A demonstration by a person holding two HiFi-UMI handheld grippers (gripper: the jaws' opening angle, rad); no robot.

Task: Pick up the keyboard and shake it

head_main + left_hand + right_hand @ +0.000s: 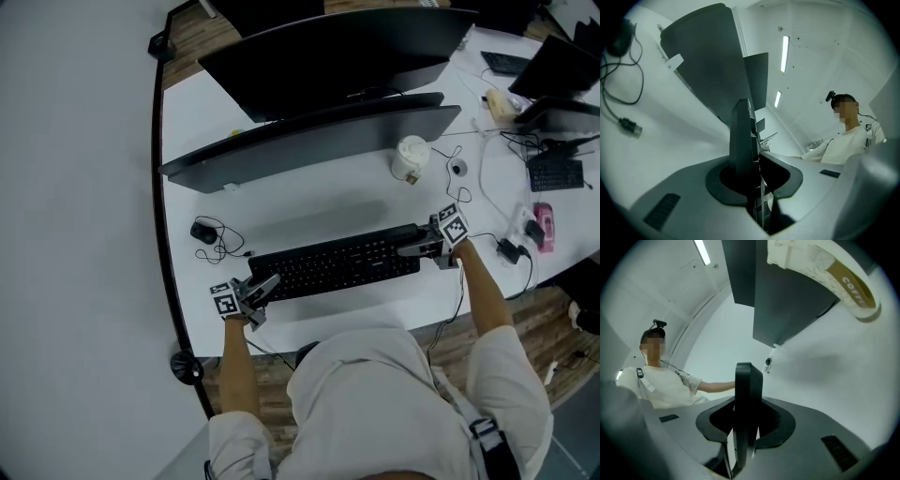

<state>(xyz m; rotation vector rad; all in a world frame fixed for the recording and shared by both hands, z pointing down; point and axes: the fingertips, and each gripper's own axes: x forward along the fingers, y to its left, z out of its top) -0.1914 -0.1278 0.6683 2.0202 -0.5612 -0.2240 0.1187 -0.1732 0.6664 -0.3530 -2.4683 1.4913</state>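
Two grippers pinch a black keyboard (342, 264) by its ends. The left gripper (261, 289) has its jaws pressed onto the keyboard's left end, and the right gripper (412, 248) has its jaws closed on the right end. In each gripper view the keyboard's thin edge stands clamped between the two jaws and runs away from the camera. The keyboard sits slanted over a white desk (309, 216), its right end farther from the person than its left; from above I cannot tell whether it clears the desk top. Just behind the keyboard stretches a wide dark monitor (309, 145), and behind that stands a second, taller monitor (337, 47). A paper cup (410, 157) with a brown band stands behind the keyboard's right end, near but apart from it. Off the keyboard's left end lies a black mouse (203, 232) with its cable in loose loops and the plug lying free. Well to the right of the keyboard are a smaller keyboard (555, 172), a pink object (543, 227) and tangled cables. On the near side of the keyboard is the person in a white shirt (375, 394), one bare forearm reaching to each gripper.
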